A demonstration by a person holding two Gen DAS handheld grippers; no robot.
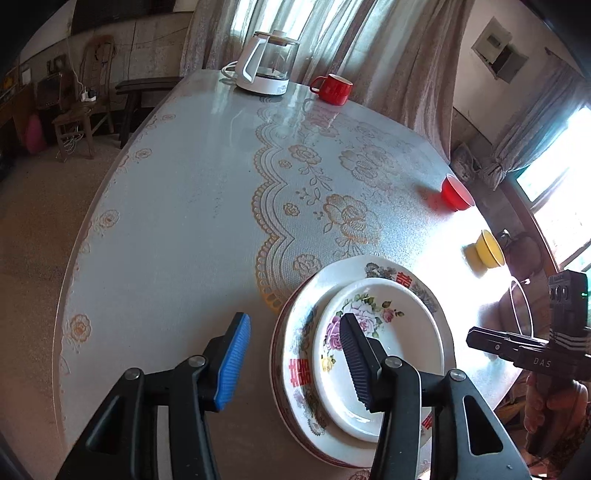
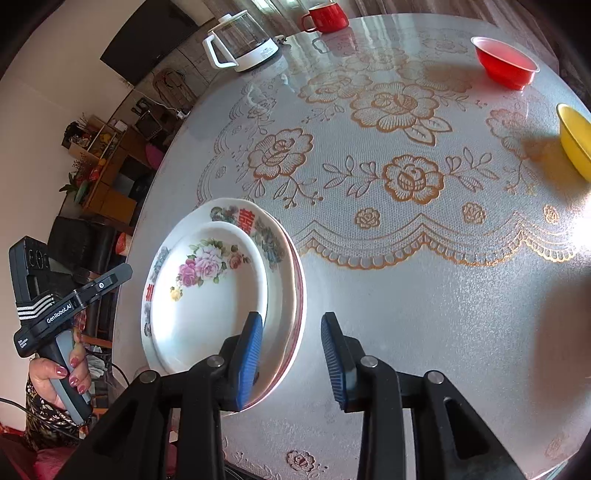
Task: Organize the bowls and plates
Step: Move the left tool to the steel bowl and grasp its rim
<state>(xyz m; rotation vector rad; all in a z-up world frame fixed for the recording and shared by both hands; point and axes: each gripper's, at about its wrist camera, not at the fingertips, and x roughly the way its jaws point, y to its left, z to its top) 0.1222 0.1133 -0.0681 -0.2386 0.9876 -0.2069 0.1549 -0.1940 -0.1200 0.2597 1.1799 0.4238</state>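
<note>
White glazed china with pink and purple roses, that's the small plate on top of the plate stack, sitting near the edge of the round surface closest to the person. Makes sense as a setup: biggest plates at the bottom, the smallest nested in the hollow on top, so nothing slides around. Everything lies flat, face up. Plates are round, so there's no real long axis, though the small one sits off-centre in the big one, toward the person's side. The red bowl and yellow bowl are well apart from the stack on the far right side, both upright with mouths up, so I'd guess they're next to be gathered. The left tool is spread, nothing between its pads, hanging over the stack's left rim with one finger above the small plate. The right tool is partly spread too, not pinching anything, pointing down over the right rim of the stack. The kettle and red mug sit at the far side.
</note>
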